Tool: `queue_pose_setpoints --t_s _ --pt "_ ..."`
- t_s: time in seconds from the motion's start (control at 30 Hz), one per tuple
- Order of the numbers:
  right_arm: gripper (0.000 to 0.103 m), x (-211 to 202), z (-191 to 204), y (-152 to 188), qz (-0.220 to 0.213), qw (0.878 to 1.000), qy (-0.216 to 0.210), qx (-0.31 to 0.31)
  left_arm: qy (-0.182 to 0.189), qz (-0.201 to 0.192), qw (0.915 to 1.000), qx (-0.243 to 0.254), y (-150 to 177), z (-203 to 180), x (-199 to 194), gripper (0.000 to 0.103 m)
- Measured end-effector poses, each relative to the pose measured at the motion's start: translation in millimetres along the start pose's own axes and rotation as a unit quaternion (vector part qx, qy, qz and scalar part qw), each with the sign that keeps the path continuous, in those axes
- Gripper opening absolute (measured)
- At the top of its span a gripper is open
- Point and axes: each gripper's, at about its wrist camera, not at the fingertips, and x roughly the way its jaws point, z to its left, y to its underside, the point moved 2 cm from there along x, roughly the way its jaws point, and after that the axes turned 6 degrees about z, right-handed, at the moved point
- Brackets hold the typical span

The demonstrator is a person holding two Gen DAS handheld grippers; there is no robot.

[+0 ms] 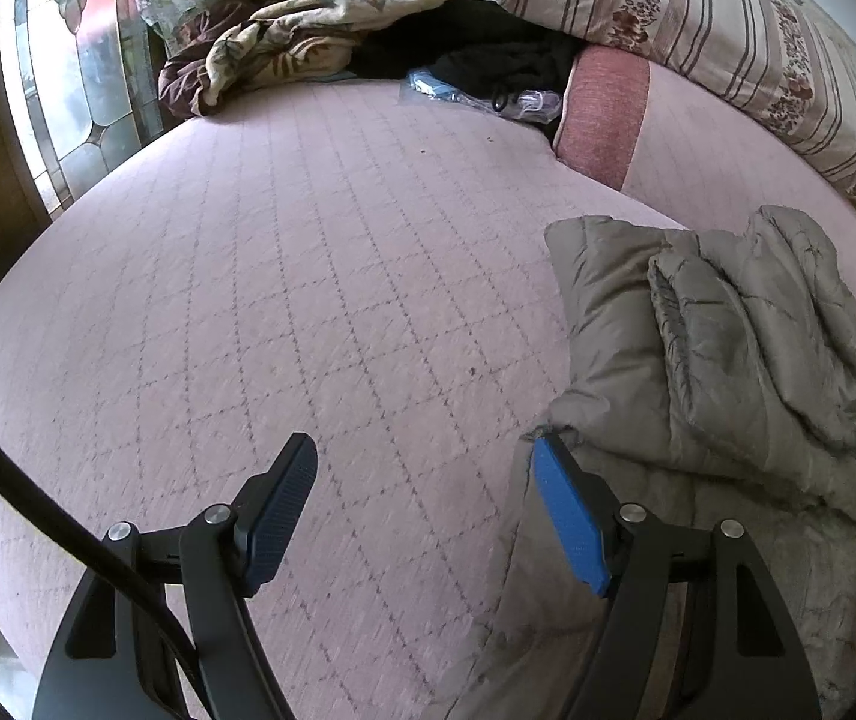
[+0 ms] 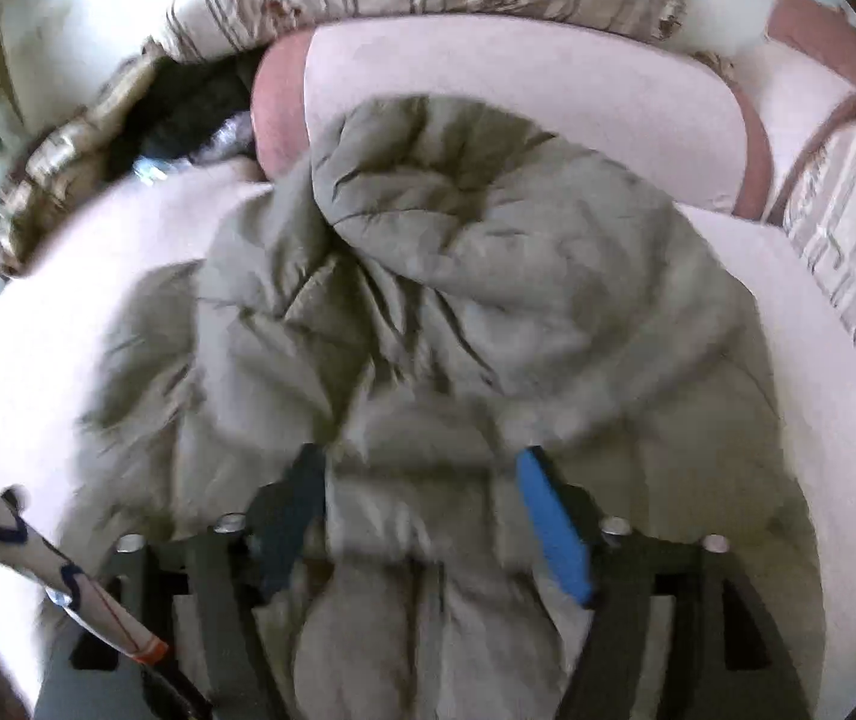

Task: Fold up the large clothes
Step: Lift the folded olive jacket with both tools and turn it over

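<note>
Right gripper (image 2: 422, 516) is spread open straddling a puffy ridge of the grey quilted coat (image 2: 428, 300) bunched on the pink bed (image 1: 308, 270), left gripper (image 1: 422, 510) open over bare mattress beside it, so I'd guess it's light, squishy, slippery, better grabbed by hem or cuff.

Open left claw (image 1: 422, 468) beside grey jacket (image 1: 716, 348).

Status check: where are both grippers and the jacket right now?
Left gripper open, over bare mattress at the jacket's edge. Right gripper open, straddling the grey puffer jacket. Jacket bunched, not flat. Nothing in the way.
</note>
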Motion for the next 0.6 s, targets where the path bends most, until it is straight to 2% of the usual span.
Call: queue_pose_setpoints --t_s 0.13,0.3,0.37,0.5,0.6 --pt "0.077 -54.3 -62.9 45.2 0.004 0.999 -0.019 0.032 0.002 0.003 0.9999 0.010 14.0 2.5 -12.7 0.074" --pt "0.077 -93.1 -150.2 97.6 -0.001 0.997 0.028 0.069 0.040 0.037 0.9985 -0.001 37.5 17.3 -29.5 0.074" --pt "0.077 -102.7 -189.0 125.2 0.007 0.995 0.034 0.099 0.049 0.054 0.9974 0.001 48.4 24.8 -33.4 0.074" --pt "0.078 -108.2 -252.3 168.4 0.020 0.986 0.028 0.161 0.042 0.072 0.9965 0.006 68.6 44.1 -41.5 0.074" --pt "0.078 -102.0 -272.7 194.4 0.025 0.982 0.004 0.189 0.071 0.095 0.9930 -0.002 79.9 55.7 -41.9 0.074"
